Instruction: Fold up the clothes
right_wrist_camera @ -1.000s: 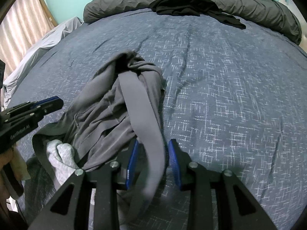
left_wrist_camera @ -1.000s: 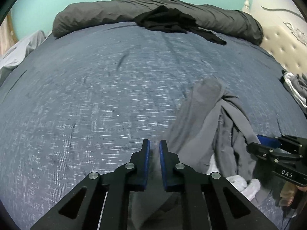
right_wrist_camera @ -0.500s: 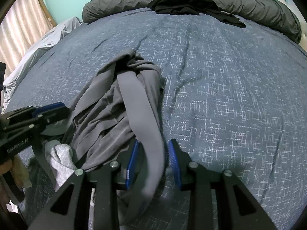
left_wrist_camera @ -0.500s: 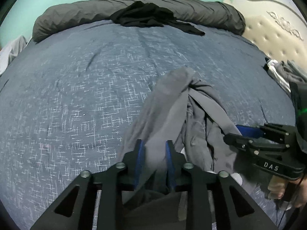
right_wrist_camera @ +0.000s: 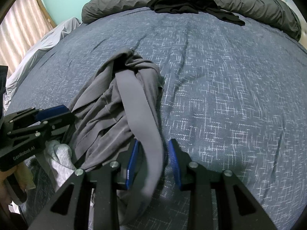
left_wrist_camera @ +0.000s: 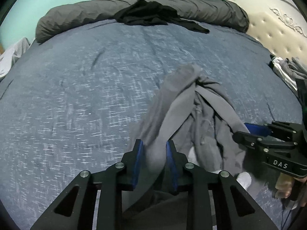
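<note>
Grey garment [right_wrist_camera: 122, 103], crumpled, lies on the blue patterned bedcover [right_wrist_camera: 230, 95], its two ends lifted toward the two claws.

Left gripper [left_wrist_camera: 152, 153]: jaws closing at this moment, a band of the grey cloth running up between the blue pads. Whether the pads press the cloth cannot be told; narrow gaps seem to show on both sides. A second ago these jaws were nearly together, with the cloth off to their right; half a second ago they had spread around the band. The view has also swung, so the garment sits a little further left in the left wrist picture than a second ago.

Right gripper [right_wrist_camera: 153, 155]: jaws part open, unchanged from the earlier frames. A flat grey strap of the garment hangs between them, with a clear gap on the right pad's side. Position matches the earlier frames.

Outward: a pale, whitish piece [right_wrist_camera: 61, 153] shows under the garment's near edge. A dark grey rolled duvet [left_wrist_camera: 134, 9] lies along the far edge of the bed, with a black garment [left_wrist_camera: 153, 17] draped on it. A cream tufted headboard [left_wrist_camera: 278, 34] stands at the right in the left wrist view, and more clothes [left_wrist_camera: 287, 71] lie beside it.
</note>
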The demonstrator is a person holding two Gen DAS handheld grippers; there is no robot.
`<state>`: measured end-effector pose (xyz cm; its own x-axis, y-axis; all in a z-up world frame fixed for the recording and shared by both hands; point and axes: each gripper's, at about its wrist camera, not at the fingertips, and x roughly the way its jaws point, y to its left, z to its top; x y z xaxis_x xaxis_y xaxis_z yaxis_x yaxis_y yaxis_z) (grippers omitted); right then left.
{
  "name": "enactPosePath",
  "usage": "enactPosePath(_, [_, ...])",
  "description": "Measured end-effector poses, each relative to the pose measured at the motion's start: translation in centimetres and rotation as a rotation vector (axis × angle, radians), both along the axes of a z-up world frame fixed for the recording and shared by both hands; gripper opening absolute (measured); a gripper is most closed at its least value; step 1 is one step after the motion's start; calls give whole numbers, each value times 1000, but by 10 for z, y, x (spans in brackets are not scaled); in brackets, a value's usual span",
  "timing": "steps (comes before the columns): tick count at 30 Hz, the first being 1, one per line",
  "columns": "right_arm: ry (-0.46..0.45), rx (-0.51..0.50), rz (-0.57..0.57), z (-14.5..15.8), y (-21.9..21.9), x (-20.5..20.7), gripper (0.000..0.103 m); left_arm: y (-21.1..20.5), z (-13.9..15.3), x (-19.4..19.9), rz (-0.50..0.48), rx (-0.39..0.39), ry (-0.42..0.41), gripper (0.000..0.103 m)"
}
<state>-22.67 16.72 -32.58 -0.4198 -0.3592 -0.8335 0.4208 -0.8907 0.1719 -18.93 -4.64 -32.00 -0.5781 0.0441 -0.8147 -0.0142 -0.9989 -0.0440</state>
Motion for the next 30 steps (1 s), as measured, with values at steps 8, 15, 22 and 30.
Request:
enactPosePath(8, [0, 0, 2, -1, 0, 0, 33, 3, -1, -1, -12, -16, -4, 27])
enactPosePath(15, [10, -1, -1, 0, 1, 2, 33, 16, -6, -1, -49, -32, -9, 27])
enactPosePath(22, [59, 5, -47, 7, 11, 1, 33, 11, -5, 0, -35, -62, -8, 13])
enactPosePath(30, [76, 4, -61, 7, 17, 1, 14, -4, -2, -3, 14, -48, 16, 3])
